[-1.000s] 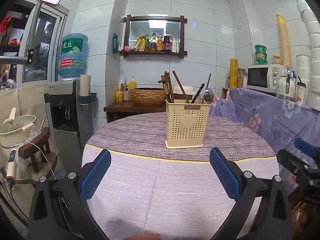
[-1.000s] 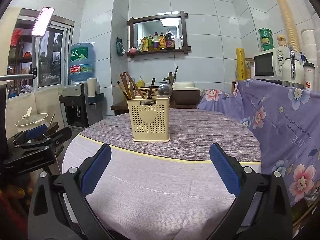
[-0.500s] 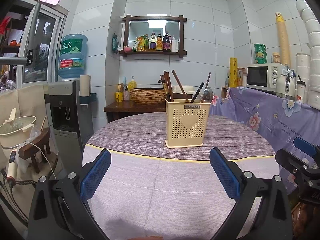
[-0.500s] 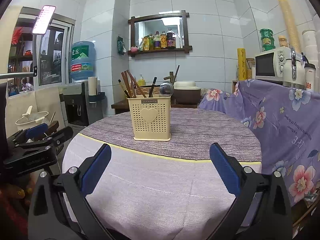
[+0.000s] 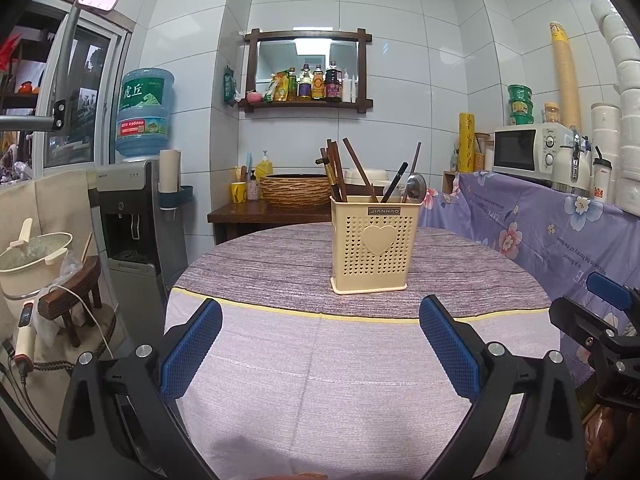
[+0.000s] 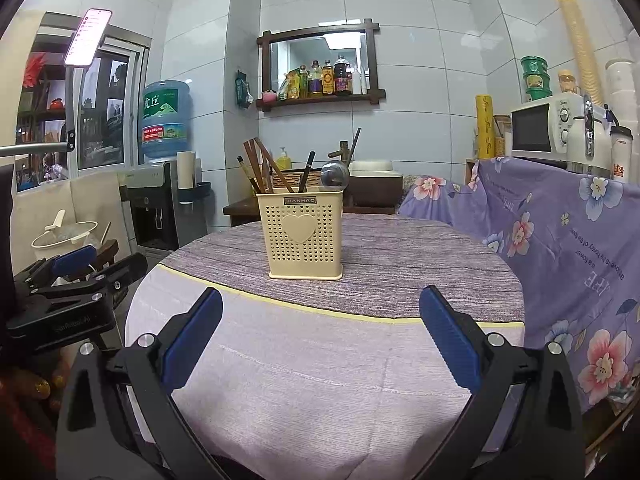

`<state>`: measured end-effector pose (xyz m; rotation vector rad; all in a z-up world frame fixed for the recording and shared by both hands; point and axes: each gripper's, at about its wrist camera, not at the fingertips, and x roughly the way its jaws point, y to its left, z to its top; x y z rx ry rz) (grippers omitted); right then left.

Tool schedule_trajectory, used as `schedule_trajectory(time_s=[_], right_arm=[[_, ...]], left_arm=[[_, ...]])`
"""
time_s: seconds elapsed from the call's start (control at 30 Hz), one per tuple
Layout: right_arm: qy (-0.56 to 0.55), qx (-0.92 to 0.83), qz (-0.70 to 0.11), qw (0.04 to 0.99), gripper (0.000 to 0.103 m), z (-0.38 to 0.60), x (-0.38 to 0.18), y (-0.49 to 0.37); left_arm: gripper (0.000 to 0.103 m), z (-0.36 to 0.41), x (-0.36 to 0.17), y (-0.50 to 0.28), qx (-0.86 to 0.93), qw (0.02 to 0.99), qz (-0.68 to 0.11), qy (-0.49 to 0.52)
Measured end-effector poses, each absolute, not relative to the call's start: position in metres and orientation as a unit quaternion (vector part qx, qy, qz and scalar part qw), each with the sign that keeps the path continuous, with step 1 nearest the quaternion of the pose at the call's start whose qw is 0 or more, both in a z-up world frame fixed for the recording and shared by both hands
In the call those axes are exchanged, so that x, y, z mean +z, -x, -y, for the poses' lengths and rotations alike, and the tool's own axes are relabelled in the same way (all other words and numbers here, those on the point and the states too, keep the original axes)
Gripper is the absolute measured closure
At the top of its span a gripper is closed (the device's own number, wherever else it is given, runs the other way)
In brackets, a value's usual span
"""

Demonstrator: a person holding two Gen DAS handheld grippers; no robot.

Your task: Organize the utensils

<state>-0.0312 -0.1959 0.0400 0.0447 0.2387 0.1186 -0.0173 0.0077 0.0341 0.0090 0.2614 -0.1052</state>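
Observation:
A cream perforated utensil holder (image 5: 374, 244) with a heart stands upright on the round table (image 5: 320, 360); it also shows in the right wrist view (image 6: 304, 236). Brown chopsticks (image 5: 336, 172), a black-handled utensil (image 5: 394, 188) and a metal spoon (image 5: 414, 186) stand in it. My left gripper (image 5: 320, 320) is open and empty, near the table's front edge, well short of the holder. My right gripper (image 6: 320, 316) is open and empty, likewise in front of the holder. Each gripper shows at the side of the other's view.
A purple floral cloth (image 5: 540, 224) covers a counter at the right with a microwave (image 5: 528, 150). A water dispenser (image 5: 132, 208) stands left. A woven basket (image 5: 296, 190) sits on a side table behind the round table. A stool (image 5: 72, 300) is at far left.
Both views have shifted slightly; the holder sits a touch lower in the right wrist view. Both grippers stay open and empty.

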Motion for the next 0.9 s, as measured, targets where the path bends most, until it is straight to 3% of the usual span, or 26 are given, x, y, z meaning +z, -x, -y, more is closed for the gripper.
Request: schedule_trajectory(time_s=[0.9], right_arm=[[-0.021,0.062,-0.127,0.99,0.006,0.1962,0.0335,0.0295]], left_arm=[[0.005,-0.0082,0.0323,0.0143,-0.057,0.988,-0.144,-0.005]])
